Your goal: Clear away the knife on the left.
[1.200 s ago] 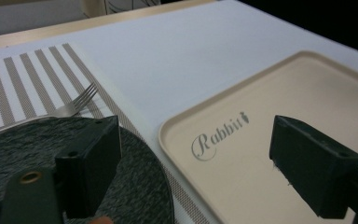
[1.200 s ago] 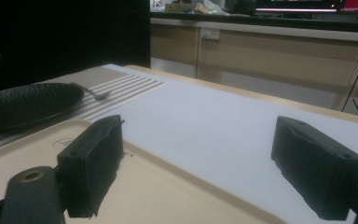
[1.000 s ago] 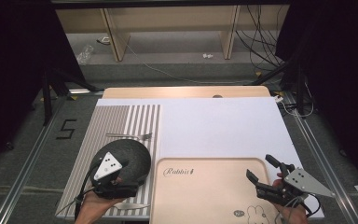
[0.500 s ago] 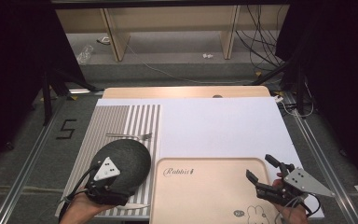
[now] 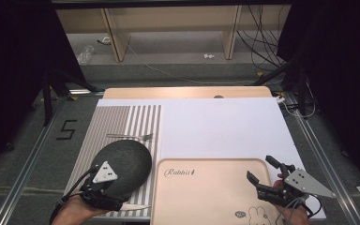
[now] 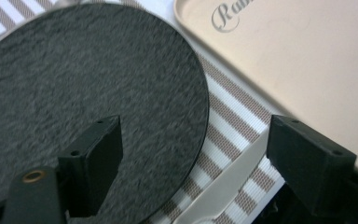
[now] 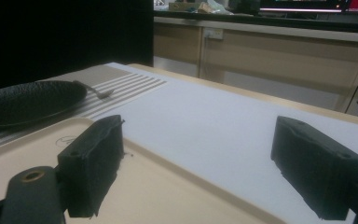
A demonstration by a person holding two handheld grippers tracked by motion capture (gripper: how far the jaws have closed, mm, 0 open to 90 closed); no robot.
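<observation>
While the left gripper hovered with jaws apart, its stiff slate plate looked heavy and brittle. Its thin rim seemed the best hold. The right gripper also gaped, holding nothing.

Round dark slate plate flat on striped placemat, pale knife alongside

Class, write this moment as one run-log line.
left hand-held gripper: open, over dark plate rim, knife beside | right hand-held gripper: open, above beige tray | fork: on striped mat
</observation>
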